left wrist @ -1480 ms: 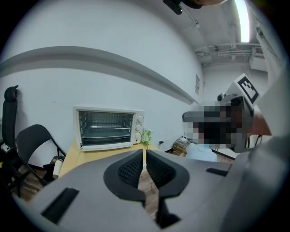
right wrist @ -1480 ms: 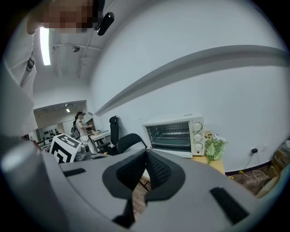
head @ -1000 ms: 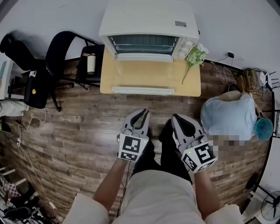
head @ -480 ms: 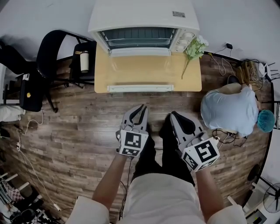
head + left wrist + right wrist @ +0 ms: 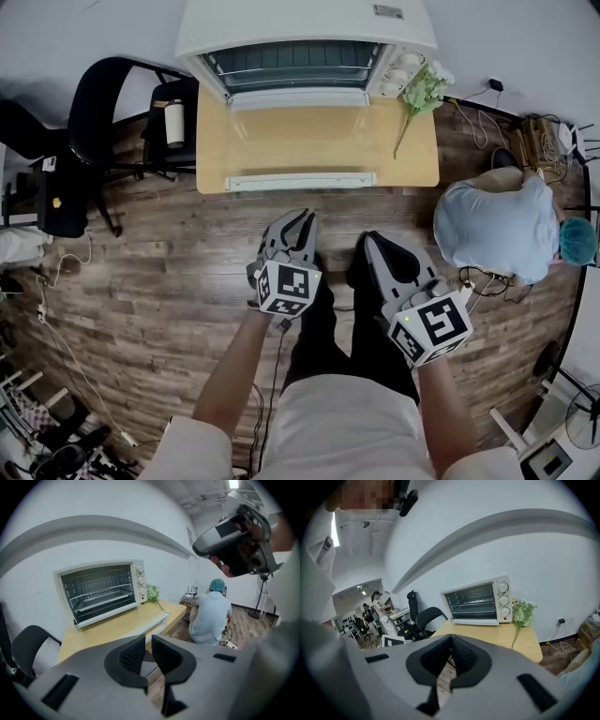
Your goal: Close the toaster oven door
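The white toaster oven (image 5: 305,28) stands at the back of a light wooden table (image 5: 403,150). Its dark cavity with wire racks (image 5: 96,595) shows plainly, with a white strip (image 5: 300,97) along the foot of the opening. The oven (image 5: 480,601) also shows ahead in the right gripper view. Both grippers hover over the floor, short of the table's front edge. My left gripper (image 5: 302,217) (image 5: 147,639) holds nothing and has a narrow gap between its pads. The pads of my right gripper (image 5: 367,242) (image 5: 450,638) meet on nothing.
A white bar (image 5: 300,180) lies along the table's front edge. A flower sprig (image 5: 422,89) lies beside the oven's knobs. Left of the table are a black chair (image 5: 103,103) and a seat with a bottle (image 5: 173,122). A person (image 5: 492,230) crouches at right among cables.
The table and oven have drawn nearer and shifted up in the head view. Both grippers moved forward a little, the left one more. Their jaws look unchanged.
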Demonstrator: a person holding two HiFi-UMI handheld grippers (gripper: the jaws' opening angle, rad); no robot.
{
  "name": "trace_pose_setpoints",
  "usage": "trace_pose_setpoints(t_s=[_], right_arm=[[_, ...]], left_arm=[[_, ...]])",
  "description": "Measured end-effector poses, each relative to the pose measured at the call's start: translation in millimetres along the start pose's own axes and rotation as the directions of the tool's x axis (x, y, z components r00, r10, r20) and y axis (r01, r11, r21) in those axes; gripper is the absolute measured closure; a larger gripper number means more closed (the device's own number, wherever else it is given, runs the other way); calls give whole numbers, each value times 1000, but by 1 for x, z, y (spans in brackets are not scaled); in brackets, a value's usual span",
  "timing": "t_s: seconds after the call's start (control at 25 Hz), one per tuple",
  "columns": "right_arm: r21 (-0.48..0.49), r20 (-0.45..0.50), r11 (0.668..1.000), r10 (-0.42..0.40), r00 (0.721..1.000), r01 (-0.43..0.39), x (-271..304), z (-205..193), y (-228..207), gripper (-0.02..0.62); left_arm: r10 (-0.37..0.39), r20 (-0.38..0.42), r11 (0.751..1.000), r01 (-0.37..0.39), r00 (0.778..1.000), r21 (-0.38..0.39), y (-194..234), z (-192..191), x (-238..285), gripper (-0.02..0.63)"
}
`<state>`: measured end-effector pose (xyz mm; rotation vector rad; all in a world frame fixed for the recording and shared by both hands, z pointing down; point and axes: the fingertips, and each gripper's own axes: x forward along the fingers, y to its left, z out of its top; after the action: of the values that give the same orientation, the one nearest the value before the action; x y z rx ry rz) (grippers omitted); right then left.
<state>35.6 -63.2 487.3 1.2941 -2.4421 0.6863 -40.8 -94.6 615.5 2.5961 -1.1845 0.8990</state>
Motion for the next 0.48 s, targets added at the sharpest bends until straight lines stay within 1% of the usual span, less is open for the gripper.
trace_pose_setpoints(t_s=[0.16, 0.28, 0.4, 0.48], right_arm=[[15, -10, 1000, -11, 1000, 11, 1, -10, -4, 597], [28, -17, 999, -16, 1000, 16, 1, -15, -7, 597], [34, -23, 999, -17, 1000, 17, 2, -20, -11, 597], [38, -26, 999, -16, 1000, 17, 3, -23, -13, 597]], left_arm=[[-1, -20, 999, 2, 1000, 38, -1, -10, 10, 578], [20, -27, 997, -18, 999, 79, 3, -14, 17, 577], [59, -49, 983, -49, 997, 177, 8, -20, 27, 577], [84, -60, 972, -69, 995, 225, 12, -23, 32, 575]])
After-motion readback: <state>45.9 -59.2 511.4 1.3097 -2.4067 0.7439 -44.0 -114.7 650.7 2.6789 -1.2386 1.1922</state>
